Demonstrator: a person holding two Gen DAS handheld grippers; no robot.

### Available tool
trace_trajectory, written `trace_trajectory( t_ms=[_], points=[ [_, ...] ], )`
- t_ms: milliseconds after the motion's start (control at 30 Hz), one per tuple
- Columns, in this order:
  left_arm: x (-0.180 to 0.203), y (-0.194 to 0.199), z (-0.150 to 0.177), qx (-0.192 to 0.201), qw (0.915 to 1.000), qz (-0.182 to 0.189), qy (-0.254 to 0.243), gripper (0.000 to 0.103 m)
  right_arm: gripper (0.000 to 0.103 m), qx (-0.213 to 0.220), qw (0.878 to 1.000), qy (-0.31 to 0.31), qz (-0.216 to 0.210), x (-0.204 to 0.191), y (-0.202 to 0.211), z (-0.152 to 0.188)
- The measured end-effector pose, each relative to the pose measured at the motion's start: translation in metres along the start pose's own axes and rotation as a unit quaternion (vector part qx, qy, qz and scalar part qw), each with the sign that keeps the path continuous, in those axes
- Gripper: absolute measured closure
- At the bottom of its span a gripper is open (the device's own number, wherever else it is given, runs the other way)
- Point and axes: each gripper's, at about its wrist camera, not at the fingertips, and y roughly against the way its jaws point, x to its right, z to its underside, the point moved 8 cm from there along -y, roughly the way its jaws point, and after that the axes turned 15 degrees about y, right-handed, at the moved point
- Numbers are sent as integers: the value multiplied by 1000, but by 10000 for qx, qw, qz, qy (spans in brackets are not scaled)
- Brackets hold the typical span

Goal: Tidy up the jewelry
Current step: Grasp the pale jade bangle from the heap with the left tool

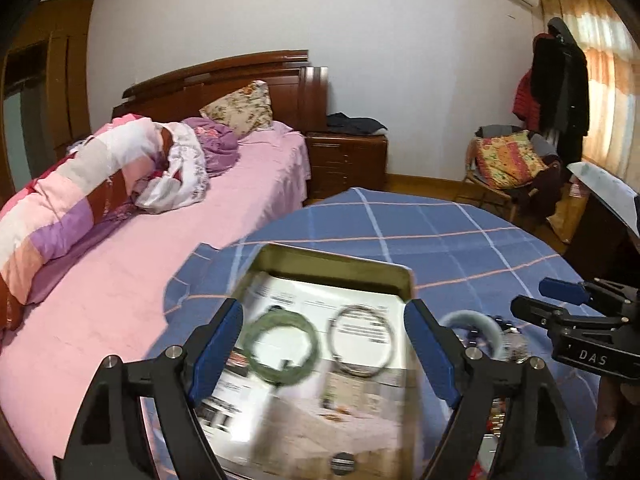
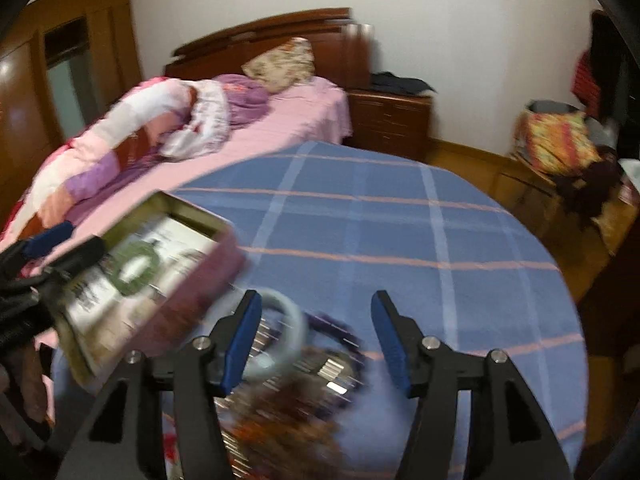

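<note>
An open metal tin [image 1: 340, 258] lined with printed paper sits on the blue checked tablecloth [image 1: 440, 232]. Inside lie a green bangle [image 1: 282, 346] and a thin silver ring bracelet [image 1: 362, 340]. My left gripper [image 1: 324, 350] is open and empty, its fingers straddling the tin. The tin [image 2: 200, 276] shows at left in the right wrist view, with the green bangle [image 2: 134, 268] in it. A pale jade bangle [image 2: 294, 334] lies on a blurred pile of jewelry [image 2: 296, 400] beside the tin. My right gripper [image 2: 320, 344] is open above that pile.
A bed with pink sheets [image 1: 160, 248] and rolled quilts lies left of the table. A wooden nightstand [image 1: 346, 160] stands behind. A chair with a bright cushion [image 1: 508, 158] and hanging coats stand at the right. My right gripper [image 1: 576, 320] shows at the right edge.
</note>
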Motion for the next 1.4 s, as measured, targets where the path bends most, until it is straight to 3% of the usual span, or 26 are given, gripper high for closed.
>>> trace_trajectory(
  t_ms=[267,633,900,1100,1333,1400],
  points=[
    [45,-2,21,-212,9991,264,-261,20,42,-184,9992,-355,28,23,6,37],
    [95,-17,42,-423,9949,470,-782,20,38,-133,9985,-496,205,39,11,49],
    [112,-38,62,-934,9903,603,-828,20,34,-66,9975,-647,259,49,12,54],
    [107,-58,73,-1341,9875,412,-714,20,33,-24,9973,-686,265,50,13,56],
    [110,-63,74,-1285,9875,376,-832,21,33,-36,9970,-727,245,52,13,57],
    [112,-62,75,-1293,9871,417,-850,27,33,-30,9970,-728,258,52,13,57]
  ],
)
